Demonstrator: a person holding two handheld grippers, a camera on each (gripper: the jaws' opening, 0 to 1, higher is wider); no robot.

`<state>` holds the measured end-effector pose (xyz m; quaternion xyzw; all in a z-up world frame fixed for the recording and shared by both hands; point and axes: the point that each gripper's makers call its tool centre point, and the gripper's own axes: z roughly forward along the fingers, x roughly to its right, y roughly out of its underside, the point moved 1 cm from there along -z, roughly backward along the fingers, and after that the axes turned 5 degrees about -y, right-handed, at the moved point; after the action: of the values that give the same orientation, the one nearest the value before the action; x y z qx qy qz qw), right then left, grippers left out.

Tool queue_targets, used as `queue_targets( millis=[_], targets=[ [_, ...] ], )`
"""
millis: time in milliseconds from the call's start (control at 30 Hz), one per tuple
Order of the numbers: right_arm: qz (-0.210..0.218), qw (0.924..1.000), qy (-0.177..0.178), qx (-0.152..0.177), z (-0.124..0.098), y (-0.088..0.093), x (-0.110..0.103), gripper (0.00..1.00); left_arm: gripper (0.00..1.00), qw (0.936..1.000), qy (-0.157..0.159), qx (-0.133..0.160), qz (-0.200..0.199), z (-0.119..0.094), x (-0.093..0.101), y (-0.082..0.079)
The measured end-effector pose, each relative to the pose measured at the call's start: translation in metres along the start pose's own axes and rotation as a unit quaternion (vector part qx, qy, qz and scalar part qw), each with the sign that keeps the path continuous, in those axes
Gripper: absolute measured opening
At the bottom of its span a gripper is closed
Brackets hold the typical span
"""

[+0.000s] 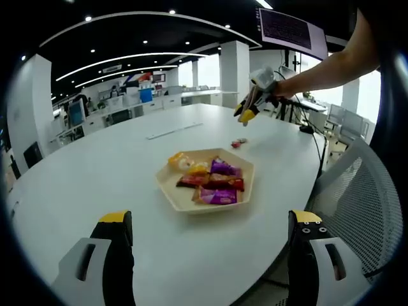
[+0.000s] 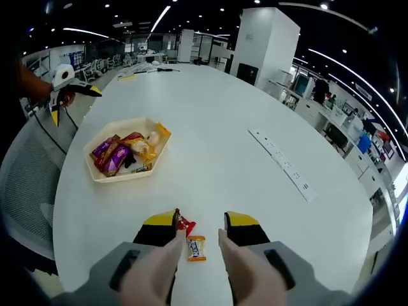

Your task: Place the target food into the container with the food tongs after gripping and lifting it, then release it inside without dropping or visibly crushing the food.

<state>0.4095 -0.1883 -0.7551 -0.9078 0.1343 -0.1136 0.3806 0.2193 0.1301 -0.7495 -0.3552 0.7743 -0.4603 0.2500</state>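
Two candies [image 2: 192, 238] btwn open right hand-held gripper [image 2: 198, 228]; power strip [image 2: 284, 164] nearby; left open.

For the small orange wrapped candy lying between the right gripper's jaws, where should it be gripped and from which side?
Grip the orange candy across its narrow middle, coming straight down from above. It lies flat on the table with its long axis pointing away, and the open right gripper already straddles it. Mind the red candy beside it.
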Motion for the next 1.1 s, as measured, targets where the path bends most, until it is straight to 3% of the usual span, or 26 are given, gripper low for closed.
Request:
queue_targets(
  millis=[433, 733, 800, 933, 967, 1000, 1100],
  targets=[
    [0.015, 0.9995, -0.027, -0.009, 0.026, 0.026, -0.008, 0.27, 0.99, 1.0000, -0.002, -0.002, -0.007, 0.001, -0.001, 0.001],
    [0.024, 0.9993, -0.021, -0.021, 0.033, 0.039, -0.005, 0.27, 0.99, 1.0000, -0.002, -0.006, -0.007, 0.001, -0.002, 0.002],
    [0.047, 0.9986, -0.014, -0.018, 0.036, 0.042, -0.003, 0.27, 0.99, 1.0000, -0.001, -0.007, -0.007, 0.002, -0.001, 0.003],
    [0.058, 0.9972, -0.012, -0.047, 0.041, 0.061, -0.005, 0.25, 0.99, 0.9999, -0.001, -0.007, -0.008, 0.002, -0.001, 0.002],
    [0.107, 0.9940, -0.005, -0.018, 0.045, 0.055, -0.005, 0.25, 0.99, 0.9999, -0.001, -0.007, -0.007, 0.002, -0.001, 0.002],
    [0.076, 0.9970, 0.002, -0.011, 0.045, 0.051, -0.002, 0.24, 0.99, 1.0000, -0.001, -0.007, -0.007, 0.002, -0.001, 0.003],
    [0.075, 0.9967, -0.003, -0.029, 0.041, 0.048, -0.016, 0.21, 0.99, 0.9999, -0.001, -0.007, -0.008, 0.002, -0.002, 0.003]
  ],
)
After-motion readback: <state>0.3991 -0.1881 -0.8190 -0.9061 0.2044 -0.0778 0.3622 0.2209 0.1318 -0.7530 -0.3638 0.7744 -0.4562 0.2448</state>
